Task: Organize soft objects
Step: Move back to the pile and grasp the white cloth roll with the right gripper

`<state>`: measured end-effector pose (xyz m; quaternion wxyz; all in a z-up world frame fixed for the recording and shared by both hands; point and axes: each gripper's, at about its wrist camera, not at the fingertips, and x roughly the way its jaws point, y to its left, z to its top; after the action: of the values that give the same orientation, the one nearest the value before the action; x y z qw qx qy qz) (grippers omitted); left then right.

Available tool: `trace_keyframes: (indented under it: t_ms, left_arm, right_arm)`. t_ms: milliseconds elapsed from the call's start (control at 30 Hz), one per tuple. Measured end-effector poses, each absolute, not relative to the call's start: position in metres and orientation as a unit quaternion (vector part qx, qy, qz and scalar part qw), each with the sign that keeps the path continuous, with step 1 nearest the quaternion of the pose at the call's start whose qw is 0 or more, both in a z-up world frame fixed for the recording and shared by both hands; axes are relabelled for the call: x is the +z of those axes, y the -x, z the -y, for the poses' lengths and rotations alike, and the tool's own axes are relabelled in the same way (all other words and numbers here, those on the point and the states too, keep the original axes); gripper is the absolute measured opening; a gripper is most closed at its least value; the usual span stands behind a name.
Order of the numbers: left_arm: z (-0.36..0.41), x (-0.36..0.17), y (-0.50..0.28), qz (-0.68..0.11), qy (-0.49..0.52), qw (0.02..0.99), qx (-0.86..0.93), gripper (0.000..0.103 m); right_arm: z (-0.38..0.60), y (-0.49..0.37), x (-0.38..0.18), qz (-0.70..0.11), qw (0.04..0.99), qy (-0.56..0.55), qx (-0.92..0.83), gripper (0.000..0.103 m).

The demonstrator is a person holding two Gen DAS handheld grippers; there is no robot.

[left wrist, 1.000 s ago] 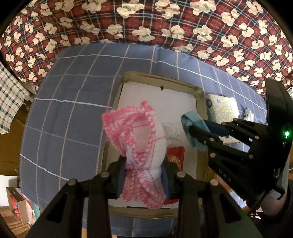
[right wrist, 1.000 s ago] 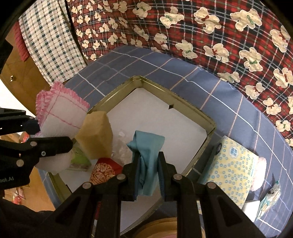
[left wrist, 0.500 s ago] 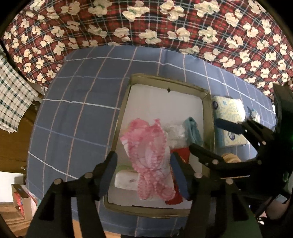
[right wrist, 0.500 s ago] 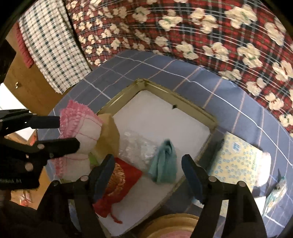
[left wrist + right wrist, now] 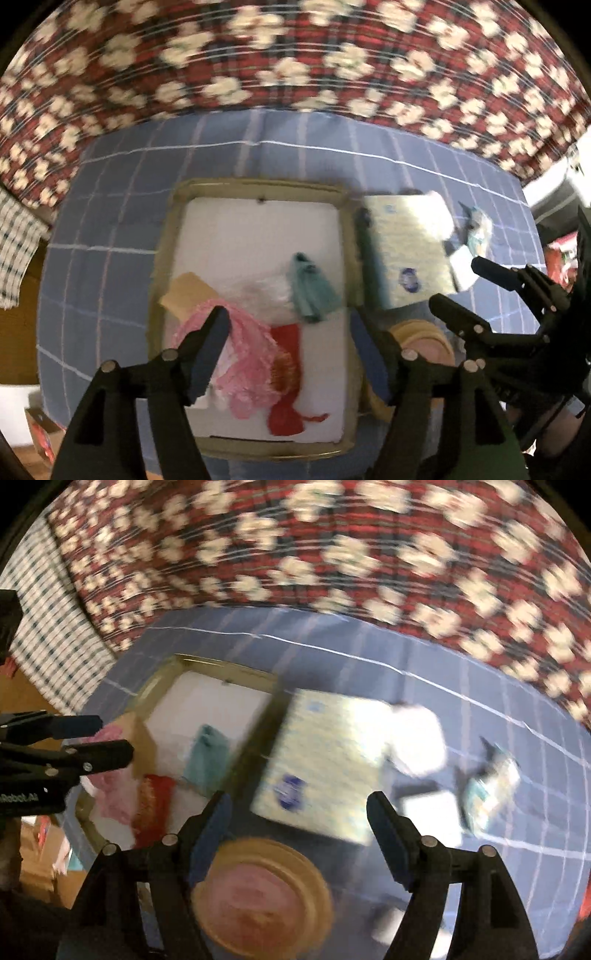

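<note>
Soft things sit heaped in the near-left part of the tray (image 5: 162, 258); nearest, the left tongs (image 5: 291, 354) hang wide open over them, gripping nothing; just under the left finger lies the pink-and-white cloth (image 5: 247, 358), crumpled, touching a red pouch (image 5: 286, 369) on its right; beyond these a tan sponge (image 5: 188, 293) at the left wall, a clear crinkled bag (image 5: 267, 291) in the middle, and the teal cloth (image 5: 310, 288) by the right wall; the far half of the tray shows its white floor. Right tongs (image 5: 299, 834) gape just as wide, empty, over a round tan dish (image 5: 314, 897) with something pink inside; beyond it a pale yellow patterned pack (image 5: 325, 760) lies just beside the tray's right wall; a small wrapped item (image 5: 491, 779) farther right; all on blue checked bedding (image 5: 110, 206), red plaid with cream figures (image 5: 295, 74) at the far edge; both views are smeared with blur.
</note>
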<state>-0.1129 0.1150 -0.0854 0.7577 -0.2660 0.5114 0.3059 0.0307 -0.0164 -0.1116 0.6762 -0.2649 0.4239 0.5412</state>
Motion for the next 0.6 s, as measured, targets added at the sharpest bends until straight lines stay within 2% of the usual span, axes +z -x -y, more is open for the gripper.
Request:
trace_keyframes:
  t_ms: [300, 600]
  left_arm:
    - [-0.082, -0.093, 0.064, -0.534, 0.241, 0.77, 0.252, 0.07]
    - [-0.048, -0.103, 0.024, -0.559, 0.219, 0.773, 0.203, 0.07]
  right_arm:
    - [0.08, -0.073, -0.131, -0.468, 0.704, 0.248, 0.473, 0.078]
    - [0.12, -0.09, -0.162, -0.5, 0.69, 0.266, 0.451, 0.078]
